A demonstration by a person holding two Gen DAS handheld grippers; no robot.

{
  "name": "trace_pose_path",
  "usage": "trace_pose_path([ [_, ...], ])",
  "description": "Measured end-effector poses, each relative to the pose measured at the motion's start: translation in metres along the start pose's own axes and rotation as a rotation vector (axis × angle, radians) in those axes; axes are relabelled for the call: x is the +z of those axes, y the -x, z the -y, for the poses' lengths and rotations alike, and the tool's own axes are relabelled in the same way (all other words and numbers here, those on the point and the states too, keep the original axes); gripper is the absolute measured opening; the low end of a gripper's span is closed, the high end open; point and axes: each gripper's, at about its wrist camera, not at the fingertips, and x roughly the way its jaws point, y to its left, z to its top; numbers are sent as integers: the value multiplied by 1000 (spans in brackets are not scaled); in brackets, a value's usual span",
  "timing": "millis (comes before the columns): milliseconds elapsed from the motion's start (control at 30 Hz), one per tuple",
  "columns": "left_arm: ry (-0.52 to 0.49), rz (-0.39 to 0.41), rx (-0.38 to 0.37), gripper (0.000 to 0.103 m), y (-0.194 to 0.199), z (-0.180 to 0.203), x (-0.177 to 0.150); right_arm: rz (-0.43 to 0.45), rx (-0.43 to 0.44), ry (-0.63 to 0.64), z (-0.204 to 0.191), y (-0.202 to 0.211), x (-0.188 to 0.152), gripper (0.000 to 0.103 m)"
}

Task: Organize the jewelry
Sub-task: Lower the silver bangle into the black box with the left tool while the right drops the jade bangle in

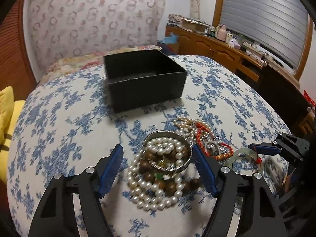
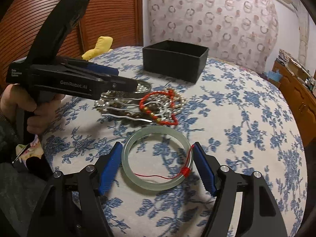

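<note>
Both grippers are spread apart: the left gripper [image 1: 158, 154] straddles the silver bangle [image 1: 167, 151] atop the pearl necklace [image 1: 154, 193]; the right gripper [image 2: 157, 154] flanks the jade bangle [image 2: 158, 159], all short of the black box [image 2: 174, 60].

Black claws [image 2: 157, 167], blue ribbed pads [image 2: 109, 169], silver screws; sleeve possibly dark.

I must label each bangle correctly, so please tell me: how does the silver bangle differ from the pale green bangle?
The silver bangle is shiny metal; the pale green bangle is translucent and glassy. The silver bangle rests tilted on a heap of pearl necklace and brown beads, while the green one lies flat, alone on the floral cloth. Only the green one has a red thread tied on it. Both are round rings lying between open gripper fingers.
</note>
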Motion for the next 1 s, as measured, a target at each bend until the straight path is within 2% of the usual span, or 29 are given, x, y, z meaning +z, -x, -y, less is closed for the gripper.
trace_pose_path([
  [67, -3, -16, -17, 67, -6, 2, 2, 4, -5, -6, 3, 1, 1, 74],
  [100, -6, -24, -21, 62, -8, 3, 3, 5, -7, -7, 5, 1, 1, 74],
  [200, -18, -43, -28, 57, -15, 7, 5, 5, -16, -10, 7, 1, 0, 74],
  [600, -69, -64, -15, 56, -19, 8, 8, 12, -28, -23, 14, 4, 0, 74],
  [833, -41, -17, -3, 56, -8, -1, 14, 32, -35, -29, 20, 8, 9, 74],
  [1000, -11, 21, 5, 56, -4, -10, 31, 56, -44, -26, 27, 7, 24, 74],
])
